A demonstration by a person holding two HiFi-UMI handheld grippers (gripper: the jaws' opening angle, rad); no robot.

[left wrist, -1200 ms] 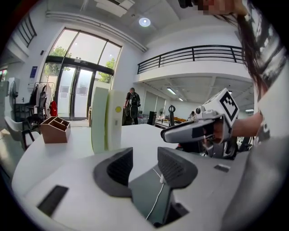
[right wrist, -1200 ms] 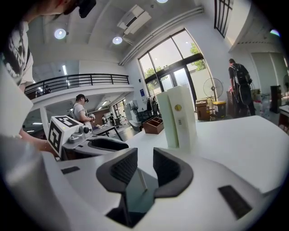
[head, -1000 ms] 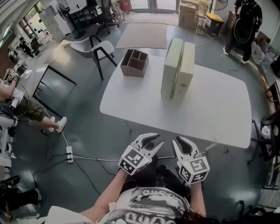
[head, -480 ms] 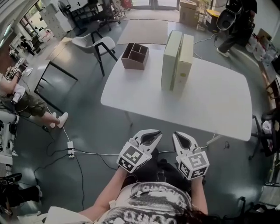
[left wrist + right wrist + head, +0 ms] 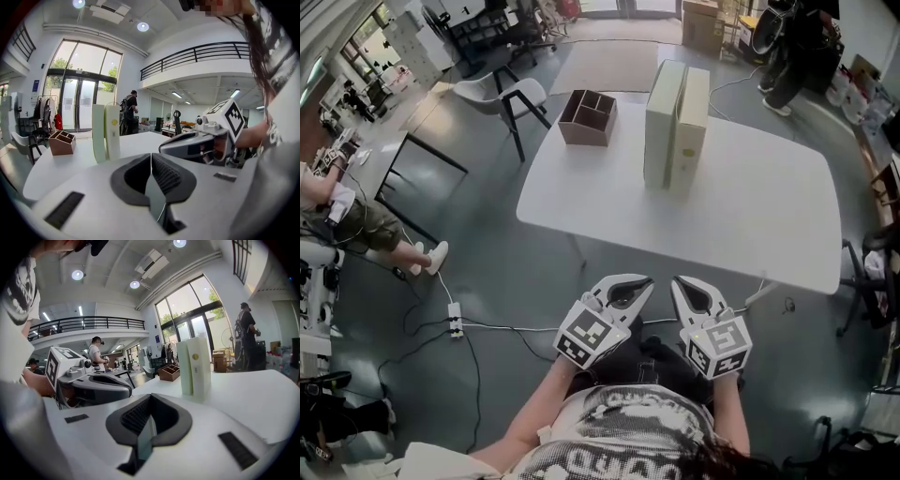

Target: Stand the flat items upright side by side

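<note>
Two tall flat boxes, one pale green [image 5: 664, 122] and one cream [image 5: 691, 127], stand upright side by side on the far part of the white table [image 5: 750, 216]. They also show in the left gripper view [image 5: 99, 132] and the right gripper view [image 5: 201, 365]. Both grippers hang short of the table's near edge, over the person's lap. My left gripper [image 5: 636, 283] [image 5: 151, 157] has just closed and is shut on nothing. Beside it, my right gripper [image 5: 684, 284] [image 5: 150, 401] is shut and empty too.
A brown wooden organizer [image 5: 588, 117] sits at the table's far left corner. A white chair [image 5: 502, 94] stands beyond it. Cables and a power strip [image 5: 455, 328] lie on the floor to the left. A person stands at the back right [image 5: 787, 47].
Both grippers' jaws have closed from partly open to shut, with nothing between them. The left hand has shifted slightly. The person at the back right has walked further away.
</note>
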